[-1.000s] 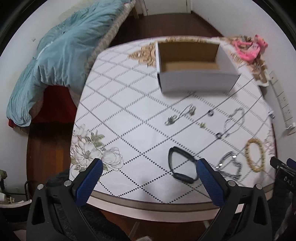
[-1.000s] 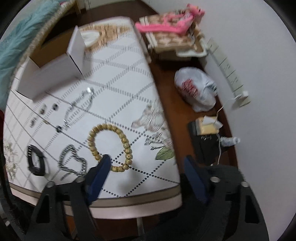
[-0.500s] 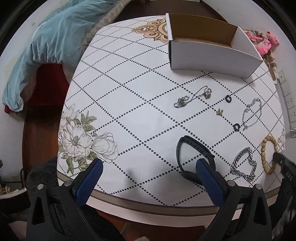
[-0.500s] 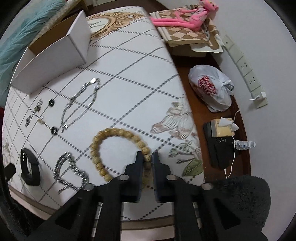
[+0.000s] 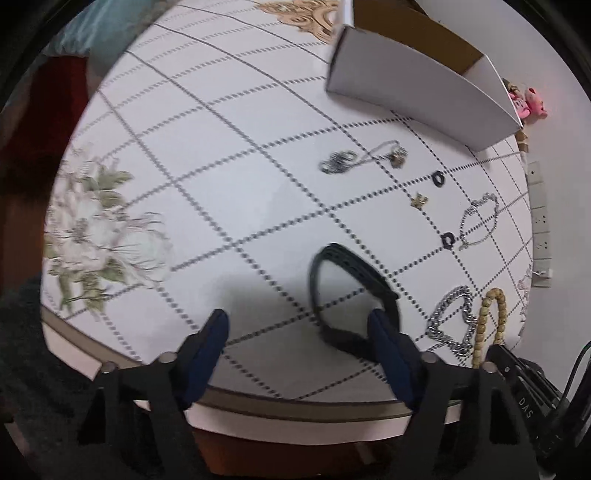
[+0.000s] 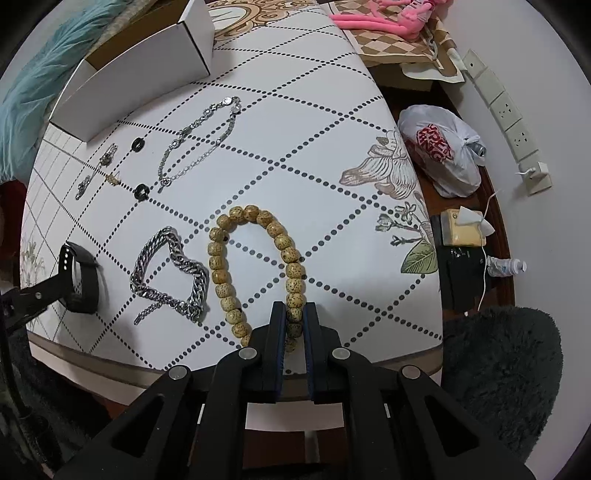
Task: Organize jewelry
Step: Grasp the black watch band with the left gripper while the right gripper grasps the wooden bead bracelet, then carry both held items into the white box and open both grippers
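Observation:
My right gripper (image 6: pixel 294 318) is shut on the near end of a tan wooden bead bracelet (image 6: pixel 255 258), which lies stretched into a long loop on the table. A thick silver chain (image 6: pixel 168 277) lies left of it. My left gripper (image 5: pixel 299 328) is open, low over the table; its right finger (image 5: pixel 384 339) is beside a black wristband (image 5: pixel 351 295). A thin silver bracelet (image 6: pixel 199 136), two black rings (image 6: pixel 139 144) (image 6: pixel 142 191), a small gold piece (image 5: pixel 419 200) and a thin necklace (image 5: pixel 354 158) lie farther off. An open white cardboard box (image 5: pixel 417 88) stands at the back.
The table (image 6: pixel 314 129) has a white cloth with dotted diamonds and flowers; its front edge is just under both grippers. A white plastic bag (image 6: pixel 439 151), a pink plush toy (image 6: pixel 388 14) and wall sockets (image 6: pixel 506 110) are to the right, off the table.
My right gripper closed on the bead bracelet and pulled it toward the table edge, stretching it into a narrow loop. My left gripper dropped lower and forward beside the black wristband.

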